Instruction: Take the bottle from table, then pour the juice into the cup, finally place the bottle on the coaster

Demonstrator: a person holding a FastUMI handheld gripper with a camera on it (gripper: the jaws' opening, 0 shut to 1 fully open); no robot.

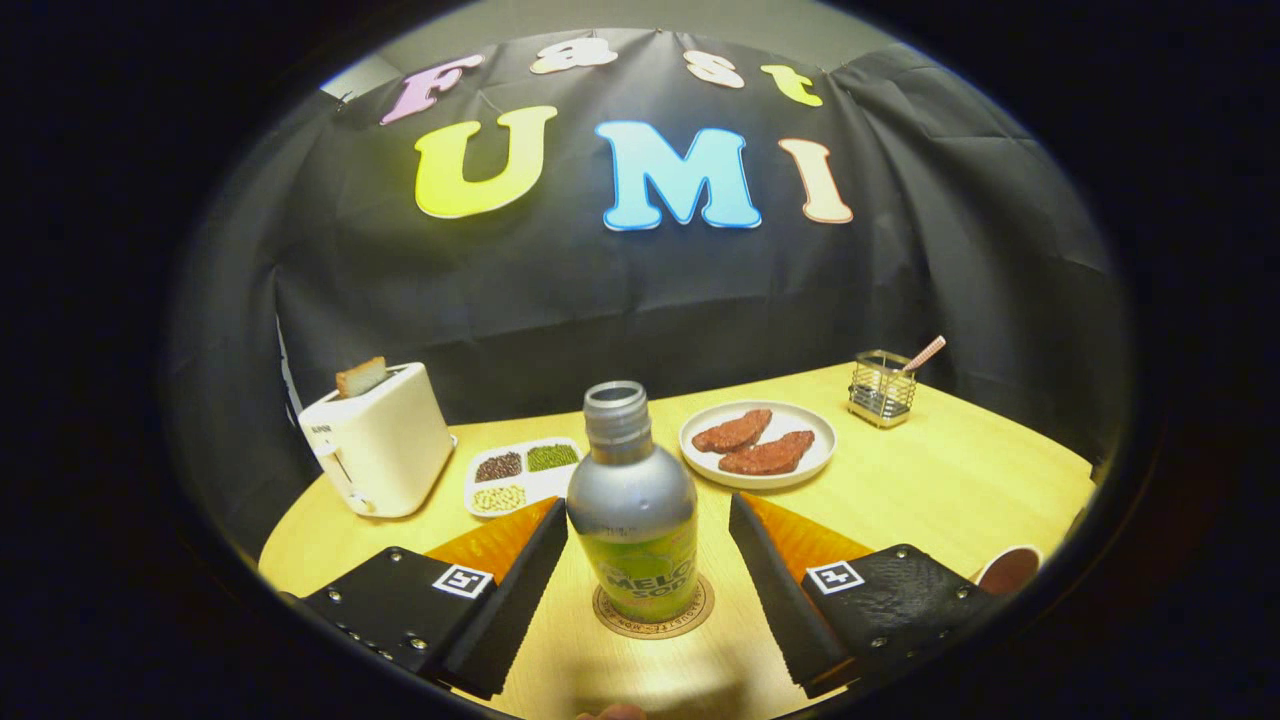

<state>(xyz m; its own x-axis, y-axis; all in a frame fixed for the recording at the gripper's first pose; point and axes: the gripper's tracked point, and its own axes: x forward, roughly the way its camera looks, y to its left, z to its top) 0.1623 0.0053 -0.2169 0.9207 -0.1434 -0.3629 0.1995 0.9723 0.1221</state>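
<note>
Here our gripper (pixel 648 520) stands released, its fingers (pixel 520 575) spread wide with clear gaps on both sides of the bottle (pixel 633 505). The bottle stands upright between them, cap off, centred on the round coaster (pixel 655 618), which we judge to be its final resting place. The cup (pixel 1008 570) sits off to the right, just past the right finger. Beyond lie a plate (pixel 757 443), a sectioned tray (pixel 520 474), a toaster (pixel 378 442) and a wire holder (pixel 882 388).

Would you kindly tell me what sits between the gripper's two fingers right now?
In the gripper view, the uncapped silver bottle with a green label stands upright on the round cork coaster, between the open fingers, touching neither.
</note>
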